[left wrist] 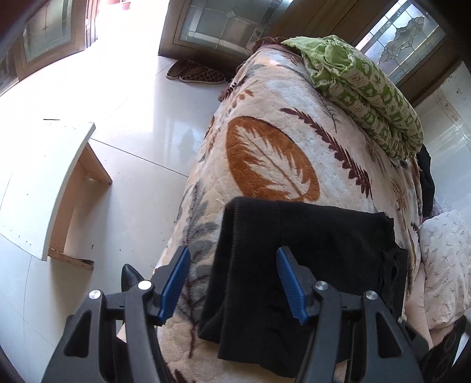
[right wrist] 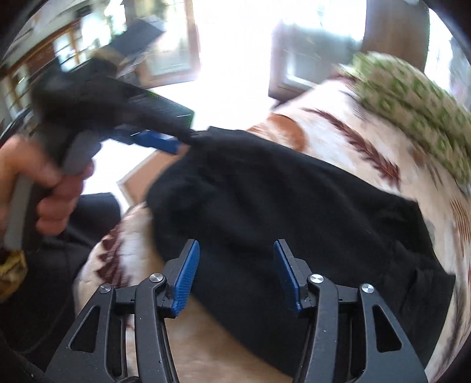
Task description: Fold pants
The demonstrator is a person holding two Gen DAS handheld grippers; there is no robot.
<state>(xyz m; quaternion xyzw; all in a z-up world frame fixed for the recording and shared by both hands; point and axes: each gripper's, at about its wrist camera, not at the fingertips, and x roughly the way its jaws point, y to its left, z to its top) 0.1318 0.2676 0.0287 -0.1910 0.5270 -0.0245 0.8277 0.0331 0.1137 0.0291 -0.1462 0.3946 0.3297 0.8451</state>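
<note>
Left wrist view: left gripper (left wrist: pixel 234 282) above the near end of the bed, jaws released, blue pads (left wrist: pixel 176 284) apart and gripping nothing. Black pants (left wrist: pixel 294 253) flat on the leaf-patterned blanket (left wrist: pixel 270 159), folded into a compact stack, one edge hanging toward the bed's near side. One pad over the blanket, the other over the black cloth; contact with the cloth not determinable. Green patterned quilt (left wrist: pixel 368 97) rolled at the far end of the bed, well apart from the pants. White pillow (left wrist: pixel 447 265) with small sprigs at the right edge, beside the bed. Pale tiled floor (left wrist: pixel 132 147) to the left, with a white-topped wooden table (left wrist: pixel 44 182) near the bed and a pair of spotted slippers (left wrist: pixel 195 73) by a wooden door (left wrist: pixel 223 26) with glass panes. Dark shoe tip (left wrist: pixel 129 277) just behind the left finger.

Right wrist view, blurred by motion: right gripper (right wrist: pixel 235 277) over the pants (right wrist: pixel 279 206), jaws released, nothing between the blue pads (right wrist: pixel 187 280); jaws just opened wider. Pants beneath and beyond the fingertips, spread across the blanket (right wrist: pixel 368 141). Left gripper (right wrist: pixel 164 141) at upper left, held in a hand (right wrist: pixel 56 188) wrapped around its grey handle, blue tip at the far left corner of the pants; touching or not, cannot tell. Green quilt (right wrist: pixel 412 112) at upper right
</note>
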